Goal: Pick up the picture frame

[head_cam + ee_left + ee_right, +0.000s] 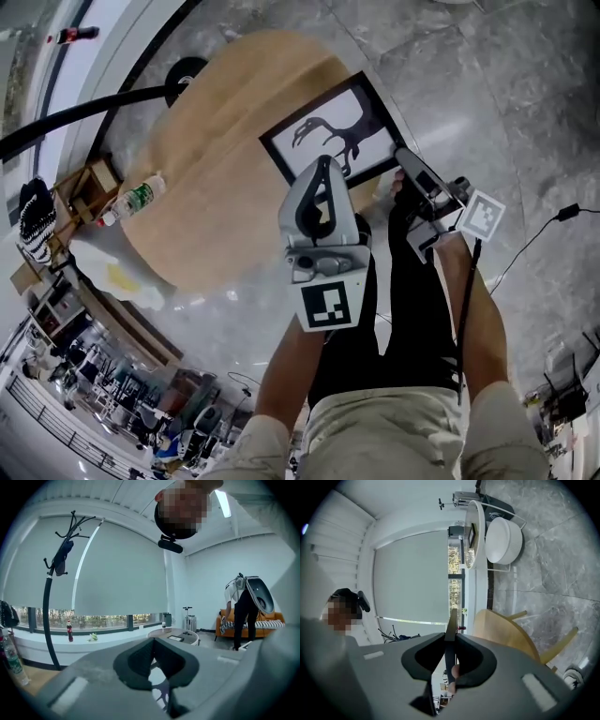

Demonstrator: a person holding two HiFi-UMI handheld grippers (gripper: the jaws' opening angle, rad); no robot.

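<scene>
picture frame (333,136), black border with a dark bird-like print on white, is gripped from two sides over the far right part of the round wooden table (216,141), with its right corner out past the table rim above the grey marble floor (487,84). left gripper (323,167) is on the near edge of the frame. in the left gripper view its pads sit nearly together, with a strip of the print showing low between them, so it reads as pinched on the frame. right gripper (403,159) is clamped on the right edge; in the right gripper view the frame runs edge-on as a thin dark line between the pads. around it: a water bottle (134,199) lies on its side near the table's left rim, well apart from the frame. a wooden chair (94,183) is just beside that rim and a black coat stand (84,108) arcs past it. a cola bottle (69,631) stands on the window sill. a black cable (534,234) trails on the floor to the right. farther back there is a small round white table (173,634), and a person (241,611) bends over an orange sofa (269,623).
</scene>
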